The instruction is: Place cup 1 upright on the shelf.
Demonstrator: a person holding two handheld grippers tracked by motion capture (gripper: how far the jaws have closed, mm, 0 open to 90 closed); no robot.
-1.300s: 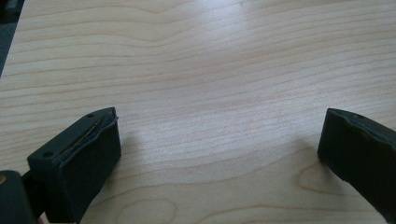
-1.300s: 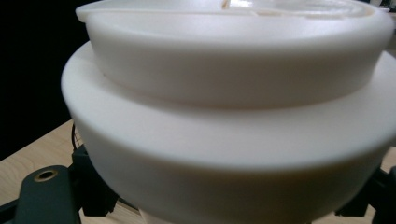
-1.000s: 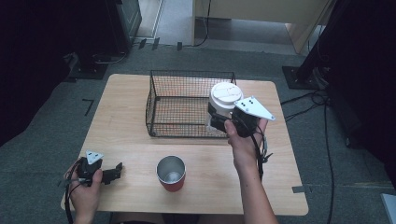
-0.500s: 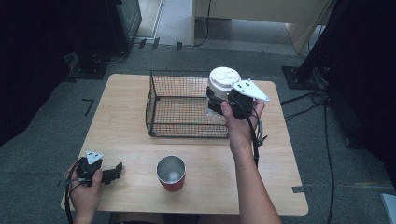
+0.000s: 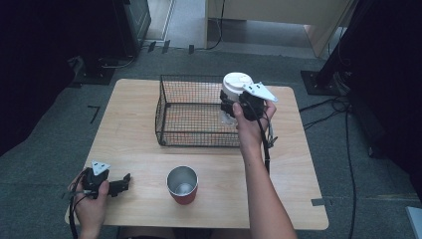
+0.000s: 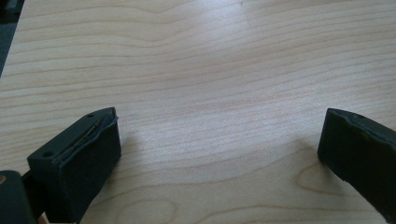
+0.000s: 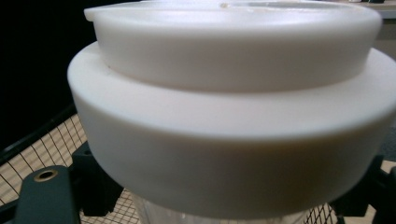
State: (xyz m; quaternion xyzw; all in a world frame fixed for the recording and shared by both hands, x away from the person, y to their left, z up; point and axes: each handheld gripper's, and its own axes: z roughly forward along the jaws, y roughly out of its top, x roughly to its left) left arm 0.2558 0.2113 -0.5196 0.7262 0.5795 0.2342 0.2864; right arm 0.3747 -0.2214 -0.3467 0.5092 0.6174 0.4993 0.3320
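High view: right tool pinching a clear jar with white lid, held over the wire basket | left tool spread, idle on bench | lowering and release left; red cup untouched

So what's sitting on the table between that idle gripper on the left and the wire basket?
Nothing: in the high view, only bare wooden table separates the left gripper from the wire basket; the red metal cup stands off to the side.
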